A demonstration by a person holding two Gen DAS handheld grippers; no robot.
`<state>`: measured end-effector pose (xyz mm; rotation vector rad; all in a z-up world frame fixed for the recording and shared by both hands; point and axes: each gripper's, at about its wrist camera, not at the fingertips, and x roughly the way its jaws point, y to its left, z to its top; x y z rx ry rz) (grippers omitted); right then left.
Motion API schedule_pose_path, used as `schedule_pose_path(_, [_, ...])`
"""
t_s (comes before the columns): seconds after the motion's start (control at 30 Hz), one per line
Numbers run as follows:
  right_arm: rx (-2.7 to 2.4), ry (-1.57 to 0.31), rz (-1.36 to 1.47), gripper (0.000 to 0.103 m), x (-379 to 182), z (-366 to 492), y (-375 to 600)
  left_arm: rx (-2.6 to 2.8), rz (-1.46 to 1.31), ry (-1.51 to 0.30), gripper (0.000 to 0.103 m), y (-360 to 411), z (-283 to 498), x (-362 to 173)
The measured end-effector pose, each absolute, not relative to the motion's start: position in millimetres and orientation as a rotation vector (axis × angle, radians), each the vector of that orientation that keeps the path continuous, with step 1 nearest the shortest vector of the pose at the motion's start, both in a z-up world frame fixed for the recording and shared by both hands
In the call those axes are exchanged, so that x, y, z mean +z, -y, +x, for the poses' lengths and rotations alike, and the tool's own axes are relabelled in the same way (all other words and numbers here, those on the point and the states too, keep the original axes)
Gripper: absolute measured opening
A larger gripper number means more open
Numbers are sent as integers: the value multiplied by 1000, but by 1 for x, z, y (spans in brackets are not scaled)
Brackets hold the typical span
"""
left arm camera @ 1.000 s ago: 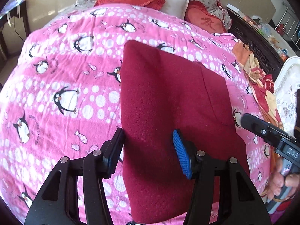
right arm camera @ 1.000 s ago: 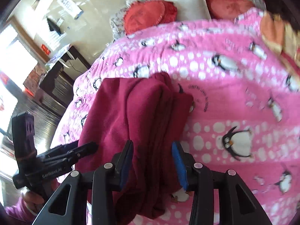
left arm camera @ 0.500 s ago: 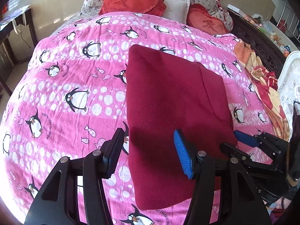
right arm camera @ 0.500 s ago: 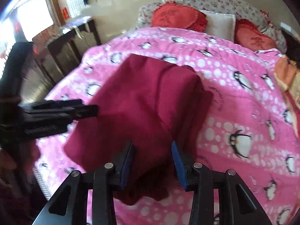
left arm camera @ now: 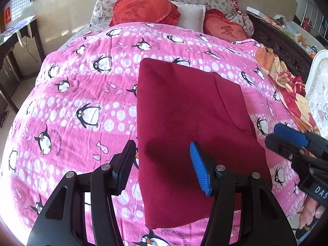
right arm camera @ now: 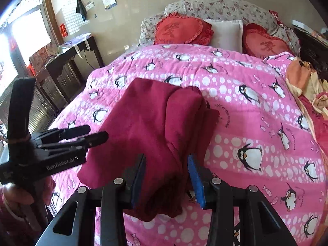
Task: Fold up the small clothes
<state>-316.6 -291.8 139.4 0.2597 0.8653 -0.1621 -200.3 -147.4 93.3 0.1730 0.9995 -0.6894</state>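
A dark red folded garment lies flat on the pink penguin bedspread; it also shows in the right wrist view. My left gripper is open, held above the garment's near left part, touching nothing. It appears at the left of the right wrist view. My right gripper is open, hovering over the garment's thick near right edge, with cloth seen between the pads but not pinched. It shows at the right edge of the left wrist view.
Two red heart cushions and a white pillow lie at the bed's head. A heap of orange and red cloth lies along the right side. A dark wooden table stands left of the bed.
Both grippers have pulled back and risen from the garment. The garment lies still. The right gripper swung round to face the bed's head.
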Motion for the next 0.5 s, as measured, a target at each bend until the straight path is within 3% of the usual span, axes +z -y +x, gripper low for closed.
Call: schedule_pose_path(0.5, [-323, -955, 301, 35, 87, -249, 340, -670, 173, -993, 55, 156, -206, 80])
